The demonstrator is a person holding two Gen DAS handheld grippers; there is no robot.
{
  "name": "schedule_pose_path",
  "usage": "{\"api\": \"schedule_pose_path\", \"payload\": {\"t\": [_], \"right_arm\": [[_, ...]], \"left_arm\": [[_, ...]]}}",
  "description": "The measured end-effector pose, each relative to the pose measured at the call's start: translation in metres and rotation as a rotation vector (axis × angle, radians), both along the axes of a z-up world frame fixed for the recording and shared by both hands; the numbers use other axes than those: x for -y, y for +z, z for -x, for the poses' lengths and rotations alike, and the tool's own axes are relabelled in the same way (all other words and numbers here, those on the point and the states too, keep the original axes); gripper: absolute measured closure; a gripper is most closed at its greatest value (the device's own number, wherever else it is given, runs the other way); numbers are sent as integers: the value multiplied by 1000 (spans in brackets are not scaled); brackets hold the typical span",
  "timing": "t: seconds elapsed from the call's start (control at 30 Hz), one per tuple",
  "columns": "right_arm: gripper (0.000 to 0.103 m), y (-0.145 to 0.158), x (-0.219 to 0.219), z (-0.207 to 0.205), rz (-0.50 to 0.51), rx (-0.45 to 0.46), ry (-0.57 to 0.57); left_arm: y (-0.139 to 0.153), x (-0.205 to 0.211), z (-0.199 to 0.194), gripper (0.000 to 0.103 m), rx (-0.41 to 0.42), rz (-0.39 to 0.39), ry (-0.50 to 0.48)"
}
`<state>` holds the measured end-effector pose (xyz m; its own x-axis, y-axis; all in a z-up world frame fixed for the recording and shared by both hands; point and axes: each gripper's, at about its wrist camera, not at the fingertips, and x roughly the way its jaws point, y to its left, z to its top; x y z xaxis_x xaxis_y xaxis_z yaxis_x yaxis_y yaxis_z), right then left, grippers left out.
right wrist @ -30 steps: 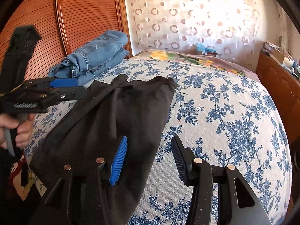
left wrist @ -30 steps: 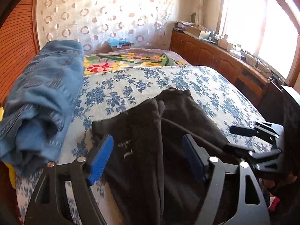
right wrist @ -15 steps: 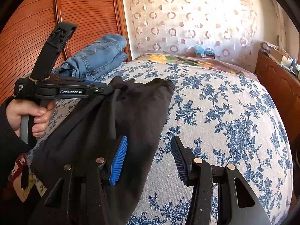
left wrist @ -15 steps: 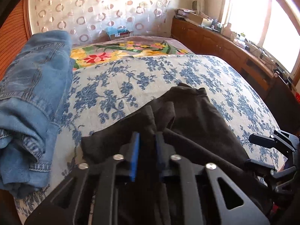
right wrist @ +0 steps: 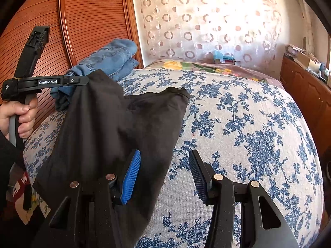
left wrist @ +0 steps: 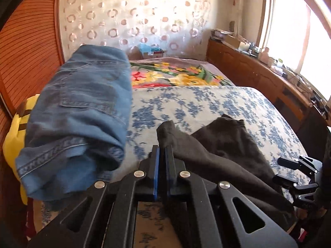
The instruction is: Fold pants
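Where its jaws stood wide a second ago, the left gripper (left wrist: 162, 155) now pinches a raised edge of the black pants (right wrist: 115, 128) off the floral bedspread (right wrist: 238, 124), starting a fold, while the right gripper (right wrist: 163, 175) waits half-open, empty.

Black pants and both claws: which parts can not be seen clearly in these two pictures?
- Black pants, near end: both views, covered by the claw bodies and cut by the bottom edge.
- Left claw grip: left wrist view, the pads are shut on the cloth, so the pinched fold is hidden.
- Right claw: left wrist view, cut by the right edge; its tips look small.
- Yellow item: left wrist view, mostly behind the folded jeans.
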<state>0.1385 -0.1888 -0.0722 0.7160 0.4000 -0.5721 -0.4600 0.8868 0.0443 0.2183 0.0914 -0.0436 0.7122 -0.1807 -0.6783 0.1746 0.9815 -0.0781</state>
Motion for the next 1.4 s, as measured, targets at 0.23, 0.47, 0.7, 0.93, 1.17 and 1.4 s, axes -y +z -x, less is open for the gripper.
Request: {"api": "schedule_pose_path", "payload": {"t": [0.23, 0.47, 0.7, 0.93, 1.17, 1.4], "right_arm": [[52, 0, 0, 0, 1, 0, 0], [52, -1, 1, -1, 1, 0, -1], [52, -1, 2, -1, 3, 0, -2], [52, 4, 5, 9, 17, 16, -6], [52, 12, 11, 58, 30, 8, 69], [52, 15, 21, 92, 14, -28, 91]], "left_arm": [[-14, -9, 7, 97, -21, -3, 13], [-18, -14, 24, 87, -29, 5, 17], [-27, -3, 48, 53, -40, 17, -15], [-31, 14, 88, 54, -37, 23, -36], [-34, 34, 137, 54, -45, 29, -99], [-46, 47, 168, 55, -83, 42, -140]]}}
